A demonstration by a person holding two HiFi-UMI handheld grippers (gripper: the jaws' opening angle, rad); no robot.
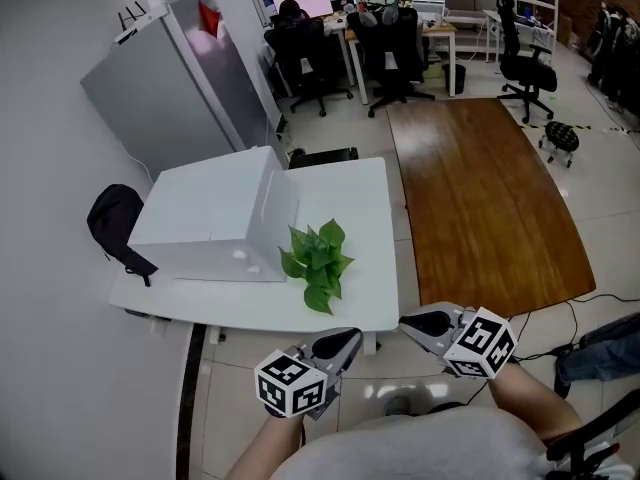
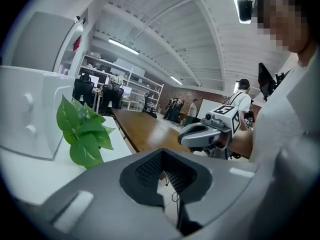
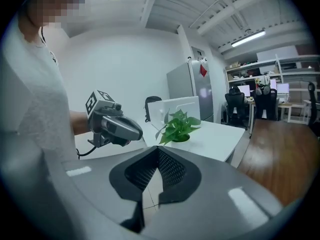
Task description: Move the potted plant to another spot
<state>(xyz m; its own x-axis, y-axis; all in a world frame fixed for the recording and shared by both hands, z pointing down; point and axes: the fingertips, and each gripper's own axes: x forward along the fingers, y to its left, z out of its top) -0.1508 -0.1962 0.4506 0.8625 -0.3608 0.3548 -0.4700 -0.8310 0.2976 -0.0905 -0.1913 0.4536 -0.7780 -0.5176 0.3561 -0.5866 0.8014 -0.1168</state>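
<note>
Task item: the green-leaved potted plant stands upright on the white rectangular bench, just beside the near right corner of the large white box that takes up the bench's left half. Its leaves spread over the pot; only the right gripper view shows a dark pot rim below the foliage. Nothing touches the plant.

Left claw: clenched, with the dark ribbed pads pressed together in the left gripper view and nothing between them. It hangs off the bench's near edge, well apart from the box and on the plant's near side.

Right claw: likewise clenched and empty. It is held further right of the box than the left claw, beyond the bench's near right corner and over the pale tiled floor.

The two claws are near each other, tips pointing toward the bench.

Surroundings: a black bag hangs at the box's left. A grey metal cabinet stands behind the box. A brown wooden table lies well to the box's right.
</note>
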